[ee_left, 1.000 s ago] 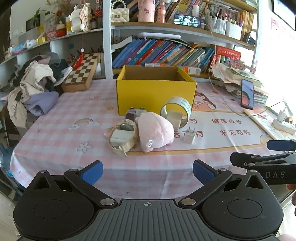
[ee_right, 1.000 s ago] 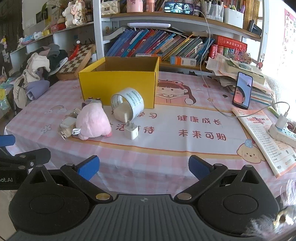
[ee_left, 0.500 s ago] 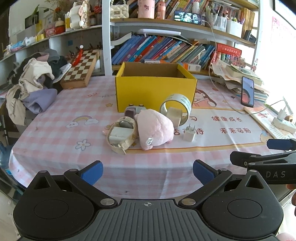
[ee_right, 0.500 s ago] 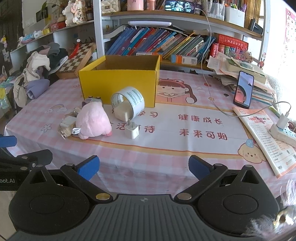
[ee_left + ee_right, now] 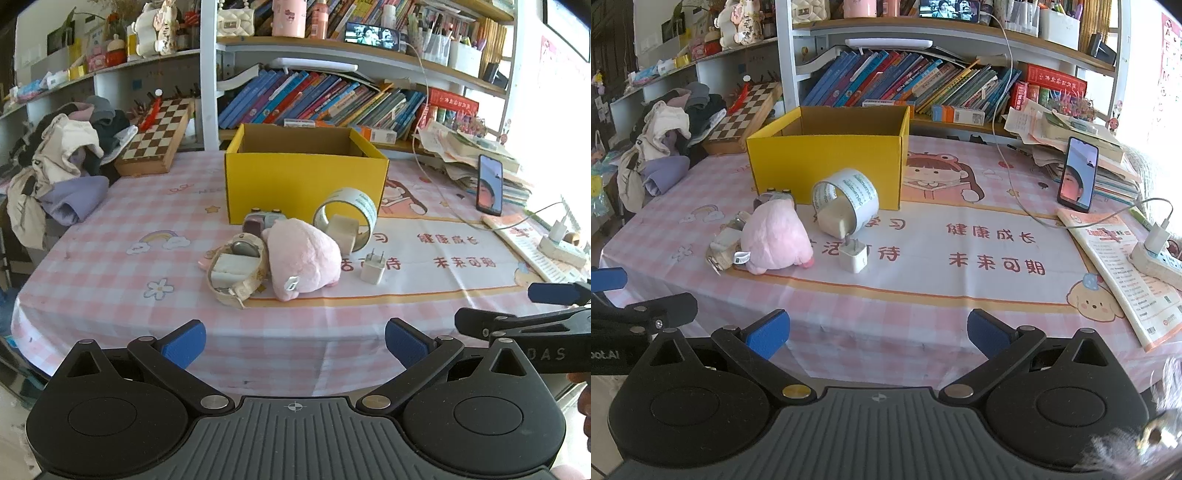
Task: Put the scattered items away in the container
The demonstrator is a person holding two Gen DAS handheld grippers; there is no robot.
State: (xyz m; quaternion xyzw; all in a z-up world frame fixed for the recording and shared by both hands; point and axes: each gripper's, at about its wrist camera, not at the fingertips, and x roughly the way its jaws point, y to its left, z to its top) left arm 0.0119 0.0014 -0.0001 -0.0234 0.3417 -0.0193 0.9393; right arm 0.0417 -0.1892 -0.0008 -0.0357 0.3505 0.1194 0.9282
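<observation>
Before the yellow box [image 5: 306, 188], tape roll [image 5: 347, 216] on edge, opening toward left gripper [image 5: 294, 345]

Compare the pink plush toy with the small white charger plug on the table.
The pink plush toy is soft, rounded and lies on its side; the white charger plug is a hard cube standing with its prongs up. The toy is far bulkier. The toy touches the neighbouring clutter; the plug stands apart. Both sit outside the yellow box.
</observation>
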